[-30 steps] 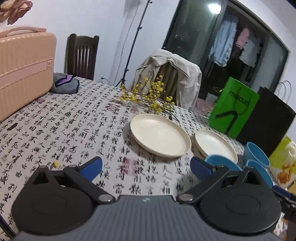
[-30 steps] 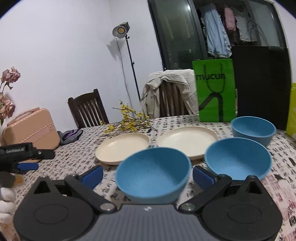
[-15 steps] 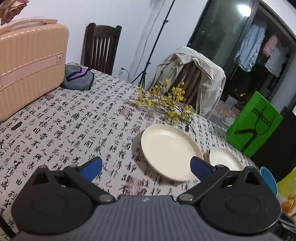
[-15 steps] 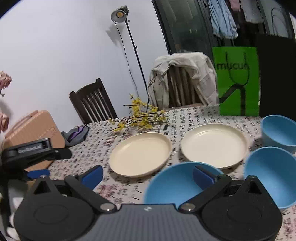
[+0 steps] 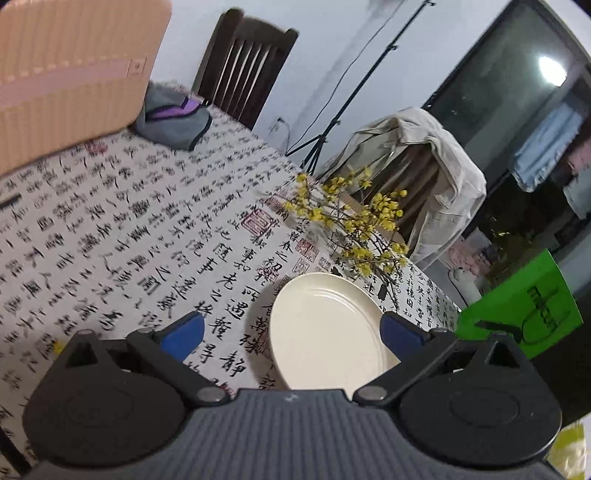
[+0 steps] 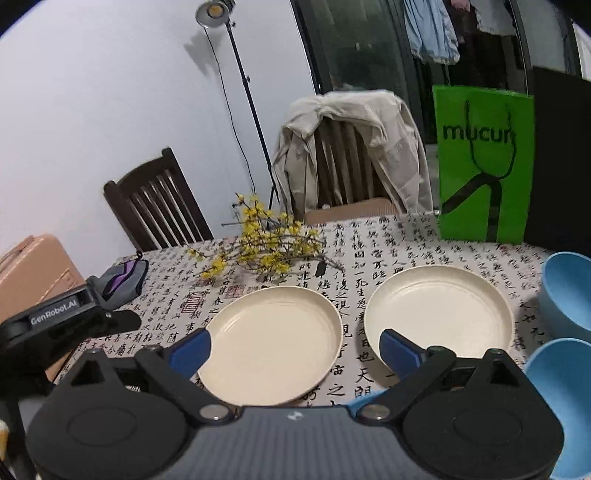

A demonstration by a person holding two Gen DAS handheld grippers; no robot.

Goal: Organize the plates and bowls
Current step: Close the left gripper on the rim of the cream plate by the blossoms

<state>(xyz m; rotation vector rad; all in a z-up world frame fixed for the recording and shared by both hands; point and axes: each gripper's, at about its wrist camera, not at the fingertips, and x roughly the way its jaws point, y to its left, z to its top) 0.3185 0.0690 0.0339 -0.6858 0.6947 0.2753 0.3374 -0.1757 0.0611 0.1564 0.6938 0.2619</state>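
Two cream plates point(image 6: 271, 343) point(image 6: 437, 308) lie side by side on the desk point(image 6: 354, 240). Right tongs point(image 6: 295, 350) are closing, nothing between them; left tongs point(image 5: 291, 332) spread wide, empty

A pale wall point(image 6: 110, 110) backs two dark wooden chairs point(image 6: 159, 206) at the table's far edge, one draped with a beige jacket point(image 6: 354, 140); a lit lamp point(image 6: 212, 9) on a stand glows beside a dark glass door point(image 6: 362, 44).
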